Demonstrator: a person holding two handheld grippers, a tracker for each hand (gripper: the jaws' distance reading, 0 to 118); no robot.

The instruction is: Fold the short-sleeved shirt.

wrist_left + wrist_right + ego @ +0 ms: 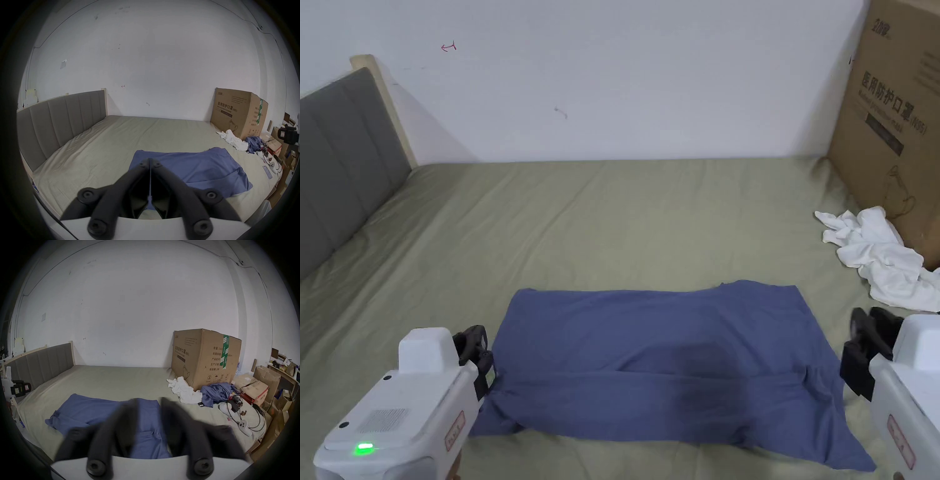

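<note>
Our left gripper (150, 160), a black two-jaw claw on a white housing, has its jaws pressed together along their whole length; a thin sliver of blue cloth shows low between them in the left gripper view, but we cannot tell whether they pinch it. In the head view this gripper (478, 359) sits just at the left end of the shirt, low over the bed.

Our right gripper (148, 400) has its jaws apart with a clear gap, and blue fabric shows through that gap beneath them; the jaws are blurred in the right gripper view. In the head view it (872, 350) stands just beside the shirt's right edge, and we cannot tell whether it touches the cloth.

Between the two grippers lies the blue short-sleeved shirt (662, 362), spread crosswise on the near part of the olive-green bed sheet (612, 212). Its near strip is folded over the body, leaving a long horizontal crease, and a corner trails out toward the near right.

Farther right, a crumpled white cloth (884, 259) rests on the sheet against a large brown cardboard box (894, 119). A grey padded headboard (337, 169) runs along the left side, and a plain white wall (625, 75) stands behind the bed.
</note>
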